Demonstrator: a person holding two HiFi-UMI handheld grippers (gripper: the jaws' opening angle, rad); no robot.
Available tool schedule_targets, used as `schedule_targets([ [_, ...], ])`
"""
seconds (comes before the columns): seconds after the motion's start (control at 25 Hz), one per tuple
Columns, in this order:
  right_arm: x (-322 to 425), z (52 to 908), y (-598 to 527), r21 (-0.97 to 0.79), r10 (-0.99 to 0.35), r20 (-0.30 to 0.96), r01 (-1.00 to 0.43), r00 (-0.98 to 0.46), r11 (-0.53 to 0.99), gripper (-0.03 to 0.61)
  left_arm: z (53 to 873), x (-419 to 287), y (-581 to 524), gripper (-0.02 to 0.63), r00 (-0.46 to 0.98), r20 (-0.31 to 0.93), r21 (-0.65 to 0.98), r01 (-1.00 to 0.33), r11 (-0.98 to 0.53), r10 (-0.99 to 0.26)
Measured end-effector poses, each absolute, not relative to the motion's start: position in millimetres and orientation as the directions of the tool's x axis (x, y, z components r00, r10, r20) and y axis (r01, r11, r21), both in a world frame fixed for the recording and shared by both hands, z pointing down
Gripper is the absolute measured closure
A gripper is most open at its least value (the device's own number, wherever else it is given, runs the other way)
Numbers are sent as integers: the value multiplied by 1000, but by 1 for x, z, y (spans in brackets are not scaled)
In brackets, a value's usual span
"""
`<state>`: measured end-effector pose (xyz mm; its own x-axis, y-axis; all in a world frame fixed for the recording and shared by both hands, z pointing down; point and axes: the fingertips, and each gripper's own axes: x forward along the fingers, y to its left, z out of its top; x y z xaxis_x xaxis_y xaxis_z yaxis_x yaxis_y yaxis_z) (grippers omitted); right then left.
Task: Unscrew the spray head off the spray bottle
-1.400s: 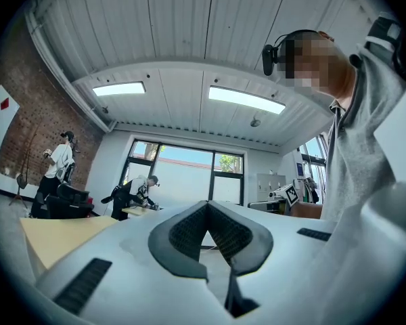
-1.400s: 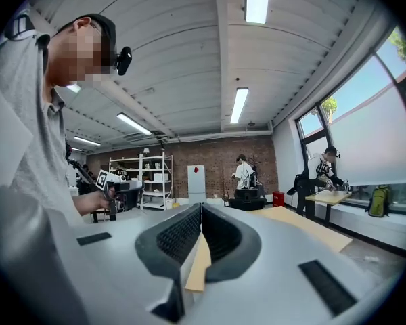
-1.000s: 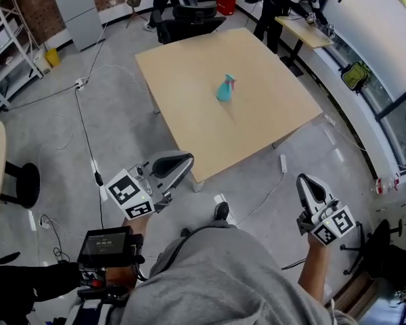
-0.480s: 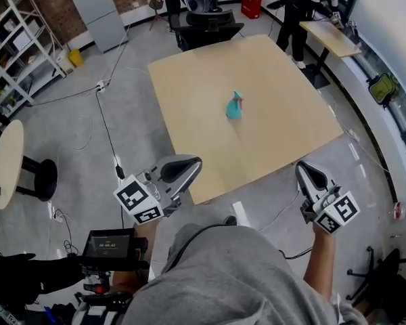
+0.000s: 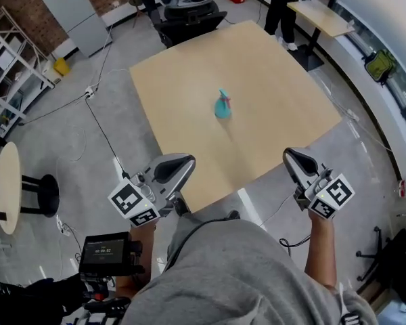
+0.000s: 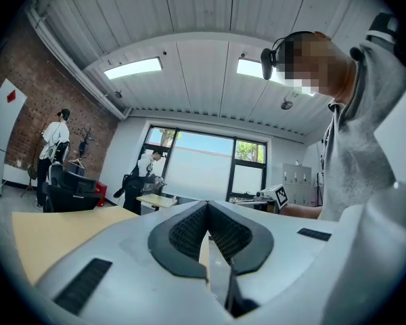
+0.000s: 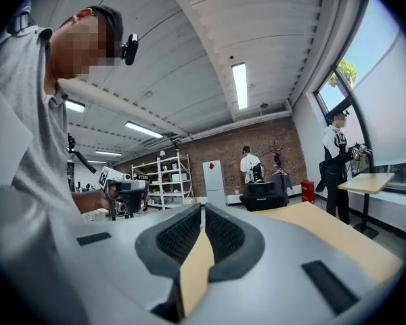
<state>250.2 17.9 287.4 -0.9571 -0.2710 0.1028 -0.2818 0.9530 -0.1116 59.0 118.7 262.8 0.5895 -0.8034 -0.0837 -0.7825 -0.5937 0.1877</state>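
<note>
Square pale wooden table [image 5: 271, 114] is filling the upper centre. Grey left gripper [image 5: 183, 162] is hovering at its 7 o'clock edge, jaws pressing together, empty. Grey right gripper [image 5: 289, 156] is hanging at 5 o'clock, jaws likewise meeting on nothing. Small teal plastic spray bottle [image 5: 221, 107] is standing mid-table, well apart from both.

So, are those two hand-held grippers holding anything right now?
Nothing. The left hand-held gripper and the right hand-held gripper are both shut and empty; the small teal plastic spray bottle stands alone on the light wooden table.
</note>
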Motion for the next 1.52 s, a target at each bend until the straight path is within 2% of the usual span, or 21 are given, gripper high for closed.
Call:
schedule_targets([
  [0.56,130,313,-39,-164,-521,143,-539,-841,826,572,304,-53,-4,609,814,-21,184,-568,-802,-581],
  [0.76,73,323,-58,-169,-554,173,-579,-814,798,572,343,-95,-51,609,845,-30,190,-519,-833,-534],
  [0.92,48,331,-90,-181,-533,227,-573,-815,800,569,380,-96,-96,607,858,-10,223,-499,-838,-514],
  [0.96,44,335,-100,-187,-517,243,-562,-821,806,559,392,-92,-108,606,857,4,227,-502,-834,-515],
  [1.0,41,340,-112,-192,-500,258,-551,-827,812,517,406,-88,-123,601,855,21,226,-509,-831,-519],
  [1.04,39,348,-126,-196,-484,271,-540,-832,819,441,421,-82,-139,570,851,40,220,-518,-826,-523],
  [1.08,39,358,-142,-200,-467,284,-528,-837,825,419,439,-74,-157,509,845,61,214,-530,-820,-531],
  [1.2,42,394,-203,-209,-413,316,-487,-854,848,416,501,-47,-216,359,811,123,192,-584,-789,-571],
  [1.36,16,419,-250,-192,-347,363,-434,-865,881,414,552,-34,-254,270,786,190,150,-616,-774,-589],
  [1.52,-19,439,-257,-150,-276,463,-381,-842,912,400,578,-28,-266,197,774,238,92,-619,-780,-586],
])
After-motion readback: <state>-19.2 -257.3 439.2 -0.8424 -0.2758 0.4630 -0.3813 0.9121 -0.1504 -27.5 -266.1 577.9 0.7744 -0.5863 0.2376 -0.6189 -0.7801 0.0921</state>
